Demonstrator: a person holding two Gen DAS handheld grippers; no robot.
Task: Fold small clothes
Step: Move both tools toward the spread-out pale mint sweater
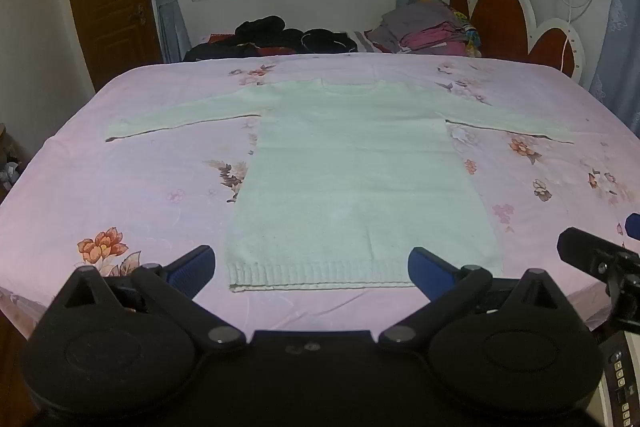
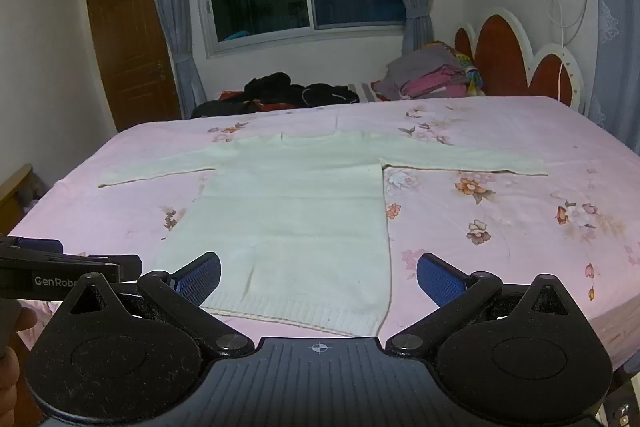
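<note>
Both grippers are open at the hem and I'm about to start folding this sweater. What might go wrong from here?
1. The white sweater lies flat on the pink floral sheet; the left gripper or right gripper may pinch sheet along with the ribbed hem.
2. Both sleeves are spread wide, so lifting only the hem could drag them askew.
3. The grippers sit close together and might collide.

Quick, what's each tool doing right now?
Left tool: open, holding nothing, above the sweater hem.
Right tool: open, holding nothing.
</note>
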